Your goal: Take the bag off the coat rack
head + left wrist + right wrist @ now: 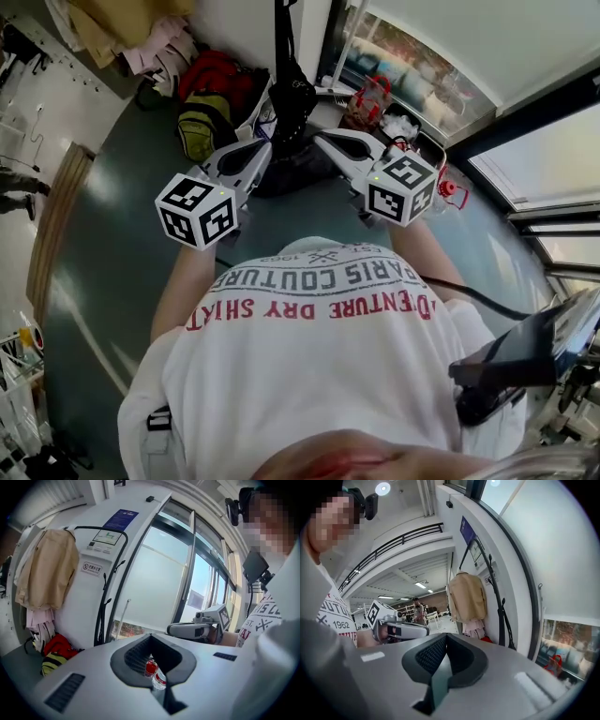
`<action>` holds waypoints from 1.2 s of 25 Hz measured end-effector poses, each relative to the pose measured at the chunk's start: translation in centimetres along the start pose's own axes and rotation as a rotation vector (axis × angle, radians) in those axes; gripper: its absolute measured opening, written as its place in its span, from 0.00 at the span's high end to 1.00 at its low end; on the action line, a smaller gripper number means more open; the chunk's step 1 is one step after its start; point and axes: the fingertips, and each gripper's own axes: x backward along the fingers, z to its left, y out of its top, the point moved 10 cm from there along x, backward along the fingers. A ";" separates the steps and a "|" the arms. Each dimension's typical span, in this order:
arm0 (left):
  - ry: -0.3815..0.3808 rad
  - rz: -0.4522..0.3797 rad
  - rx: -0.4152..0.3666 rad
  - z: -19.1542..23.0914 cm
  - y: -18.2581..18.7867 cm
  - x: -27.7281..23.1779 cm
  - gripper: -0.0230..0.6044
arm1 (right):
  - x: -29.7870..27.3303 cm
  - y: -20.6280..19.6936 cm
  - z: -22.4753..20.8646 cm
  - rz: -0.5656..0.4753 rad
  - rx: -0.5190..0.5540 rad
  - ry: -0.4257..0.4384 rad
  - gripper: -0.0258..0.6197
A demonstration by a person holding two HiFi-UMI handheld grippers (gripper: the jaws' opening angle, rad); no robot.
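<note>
A black bag hangs low in front of me, its strap running up out of the head view. The black tubular coat rack stands against the white wall and also shows in the right gripper view. My left gripper points at the bag's left side and my right gripper at its right side; both are close to it, and I cannot tell if they touch. In their own views the left gripper and right gripper are shut with nothing held.
A beige coat hangs on the rack's left end. Red and yellow backpacks lie on the floor left of the bag. A red bag and water bottles sit by the glass wall on the right.
</note>
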 end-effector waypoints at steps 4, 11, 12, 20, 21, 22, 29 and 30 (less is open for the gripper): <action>-0.022 0.020 -0.015 2.3 1.4 -1.9 0.96 | -2.2 1.4 -1.8 -0.006 -0.002 0.000 0.96; -0.015 0.020 -0.007 5.2 2.5 -4.2 0.96 | -5.1 2.1 -4.8 -0.018 -0.009 0.009 0.96; -0.012 0.024 -0.008 5.6 2.6 -4.6 0.96 | -5.6 2.1 -5.4 -0.010 -0.009 0.018 0.96; 0.003 0.044 0.019 9.6 4.0 -7.9 0.96 | -9.7 3.3 -9.6 0.016 -0.025 0.051 0.96; 0.005 0.044 0.023 10.1 4.2 -8.3 0.96 | -10.2 3.4 -10.2 0.021 -0.028 0.053 0.96; 0.006 0.044 0.028 10.6 4.4 -8.7 0.96 | -10.6 3.5 -10.9 0.025 -0.033 0.054 0.96; 0.026 0.046 0.074 14.3 4.9 -11.8 0.96 | -13.7 4.8 -16.5 0.004 -0.019 0.030 0.96; 0.036 0.047 0.080 14.8 4.8 -12.1 0.96 | -14.2 5.0 -17.3 -0.002 -0.016 0.027 0.96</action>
